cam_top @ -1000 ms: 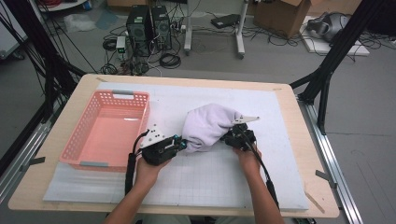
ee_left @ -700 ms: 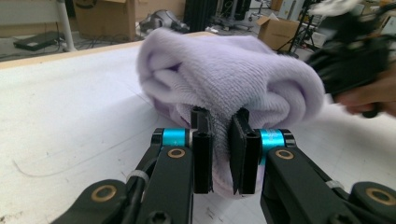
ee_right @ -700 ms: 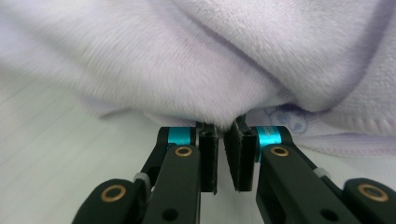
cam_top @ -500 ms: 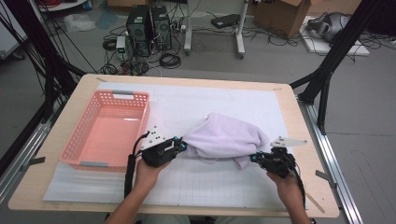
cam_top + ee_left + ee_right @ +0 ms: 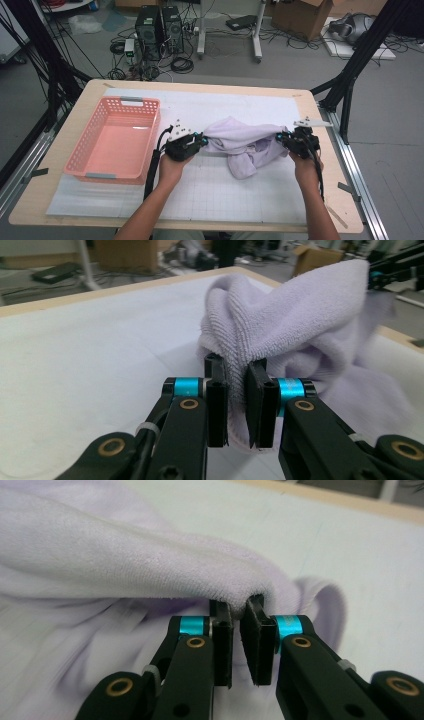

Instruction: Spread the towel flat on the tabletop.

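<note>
The lavender towel [image 5: 247, 142] now hangs stretched between my two hands above the white mat [image 5: 240, 190], near the middle of the table and well right of the pink basket [image 5: 112, 142]; a second ago it was a bunched mound with both my grippers close against it, so pulling my right hand out toward the table's right side has drawn its top edge into a line, while a loose fold droops from the middle down onto the mat. My left gripper [image 5: 201, 139] is clamped on the towel's left end: in the left gripper view the terry cloth [image 5: 295, 325] is pinched tight between the two black pads [image 5: 216, 405] with only the fabric's thickness between them. My right gripper [image 5: 280, 137] has its jaws nearly closed on the opposite edge; they have just been closing, and in the right gripper view a thin hem of towel [image 5: 150, 555] sits nipped at the very tips of the pads [image 5: 222, 630], a shallower bite than the left. I read this as the spreading step well under way: two ends are found and held apart, but the sagging middle says the cloth is not yet flat, and that slim right-hand hold could slip if I pull harder
</note>
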`<state>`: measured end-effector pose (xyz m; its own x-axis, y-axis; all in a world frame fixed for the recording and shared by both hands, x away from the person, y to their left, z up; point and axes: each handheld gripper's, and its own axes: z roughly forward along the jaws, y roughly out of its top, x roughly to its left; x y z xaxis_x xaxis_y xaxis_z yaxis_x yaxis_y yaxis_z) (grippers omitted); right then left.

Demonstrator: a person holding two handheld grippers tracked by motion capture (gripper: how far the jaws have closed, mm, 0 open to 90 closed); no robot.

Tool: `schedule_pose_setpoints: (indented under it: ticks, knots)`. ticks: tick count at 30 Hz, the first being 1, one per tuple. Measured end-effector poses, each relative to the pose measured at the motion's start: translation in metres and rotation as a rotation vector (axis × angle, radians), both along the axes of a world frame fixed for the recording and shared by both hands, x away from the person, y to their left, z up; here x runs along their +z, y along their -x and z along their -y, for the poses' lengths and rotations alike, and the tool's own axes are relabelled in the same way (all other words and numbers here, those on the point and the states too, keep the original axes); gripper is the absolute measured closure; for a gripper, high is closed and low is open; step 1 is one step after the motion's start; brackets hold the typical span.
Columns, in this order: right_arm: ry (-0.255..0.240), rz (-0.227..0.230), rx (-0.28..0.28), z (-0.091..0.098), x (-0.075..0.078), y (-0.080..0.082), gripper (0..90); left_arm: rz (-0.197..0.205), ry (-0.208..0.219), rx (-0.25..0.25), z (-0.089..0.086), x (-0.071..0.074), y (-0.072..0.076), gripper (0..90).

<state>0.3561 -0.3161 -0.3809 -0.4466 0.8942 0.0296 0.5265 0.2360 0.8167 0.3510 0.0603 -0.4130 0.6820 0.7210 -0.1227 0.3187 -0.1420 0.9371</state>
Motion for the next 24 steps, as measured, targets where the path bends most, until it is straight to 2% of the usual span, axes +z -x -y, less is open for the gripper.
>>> schedule_pose_setpoints:
  ticks: [1, 4, 6, 8, 9, 11, 13, 15, 18, 21, 23, 24]
  knots:
    - [0.000, 0.000, 0.000, 0.000, 0.000, 0.000, 83.5, -0.003, -0.003, 0.025, 0.000, -0.001, -0.008, 80.7]
    - [0.037, -0.003, -0.055, -0.010, 0.000, -0.021, 83.5, -0.047, -0.018, 0.067, 0.000, -0.004, -0.028, 80.4]
    - [0.060, 0.027, -0.070, -0.016, 0.001, -0.027, 83.4, -0.064, 0.005, 0.090, -0.001, -0.007, -0.032, 76.8]
    - [0.064, 0.035, -0.058, -0.017, 0.003, -0.031, 82.9, -0.084, 0.016, 0.079, -0.003, -0.008, -0.032, 65.9]
    - [0.063, 0.023, -0.058, -0.016, 0.004, -0.032, 80.3, -0.093, 0.015, 0.071, -0.003, -0.008, -0.031, 58.8]
    - [0.029, -0.003, -0.061, -0.010, 0.004, -0.031, 67.6, -0.093, 0.004, 0.059, -0.004, -0.006, -0.026, 47.3]
    - [-0.002, 0.001, -0.067, -0.002, 0.006, -0.023, 63.8, -0.073, 0.017, 0.028, -0.006, -0.004, -0.018, 43.0]
    - [0.001, 0.026, -0.080, 0.010, 0.008, -0.010, 63.2, -0.062, 0.016, -0.015, -0.007, -0.003, -0.012, 42.8]
    - [-0.014, 0.041, -0.083, 0.027, 0.005, 0.011, 62.9, -0.093, 0.000, -0.053, -0.003, -0.005, -0.010, 40.2]
    - [-0.017, 0.019, -0.065, 0.038, -0.008, 0.028, 60.7, -0.116, -0.032, -0.071, 0.007, -0.012, -0.010, 36.7]
    - [-0.043, -0.016, -0.045, 0.039, -0.021, 0.035, 57.9, -0.145, -0.046, -0.083, 0.017, -0.019, -0.012, 36.2]
    - [-0.040, -0.041, -0.028, 0.037, -0.029, 0.038, 56.5, -0.164, -0.054, -0.087, 0.022, -0.023, -0.013, 35.4]
